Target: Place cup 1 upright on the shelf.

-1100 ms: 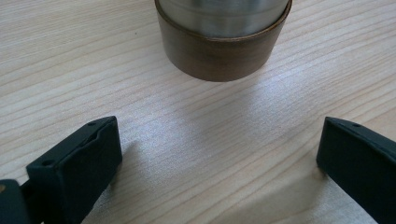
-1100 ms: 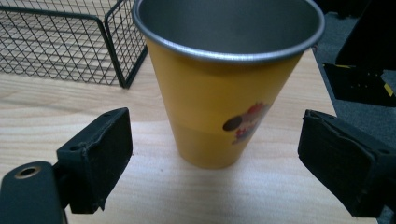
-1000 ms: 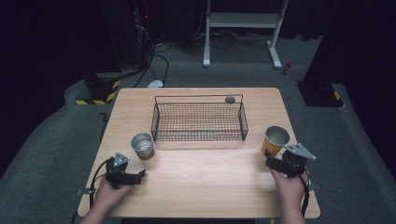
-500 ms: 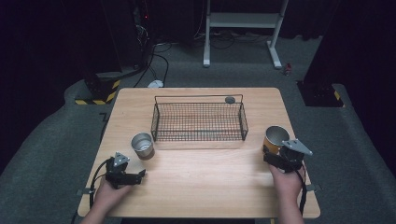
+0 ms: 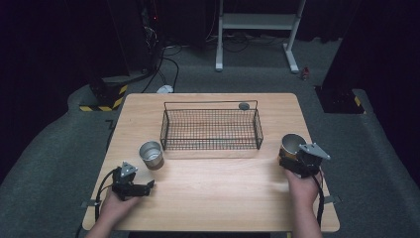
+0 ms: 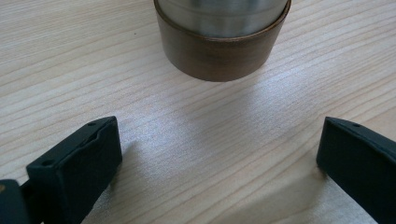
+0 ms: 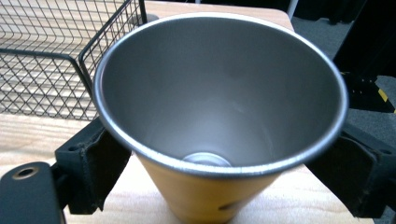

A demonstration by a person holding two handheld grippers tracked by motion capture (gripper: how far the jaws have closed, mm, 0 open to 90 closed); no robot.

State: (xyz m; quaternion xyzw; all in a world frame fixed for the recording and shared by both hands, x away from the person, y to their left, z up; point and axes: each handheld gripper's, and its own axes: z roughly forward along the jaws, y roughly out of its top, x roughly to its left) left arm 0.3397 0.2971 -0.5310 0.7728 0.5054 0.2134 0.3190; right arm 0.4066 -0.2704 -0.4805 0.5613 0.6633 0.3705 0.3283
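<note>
A: Where does the right gripper [image 5: 292,159] stand?

B: At about four o'clock on the table [image 5: 208,208], its jaws either side of the yellow cup [image 5: 291,147], low on the body. In the right gripper view the pads sit against or just off the wall; I cannot tell whether it is clenched or merely straddling.

A: So what could go wrong?

B: The cup [image 7: 219,121] flares toward the rim. Pads closing on a tapered wall may slide downward, and the cup could squirt up or tip. If it is carried toward the basket [image 5: 211,130], just beside it at ten o'clock, the rim might clip the wire edge.

A: And the left gripper [image 5: 141,187]?

B: Released, jaws wide apart, resting at about seven o'clock on the table. The steel cup [image 5: 151,154] stands just ahead of it, at one o'clock from the gripper, not between the jaws.

A: Risk there?

B: In the left gripper view that cup [image 6: 222,39] sits slightly off the midline. Driving forward without centring, one jaw may shove the base and skid it along the smooth wood.
</note>
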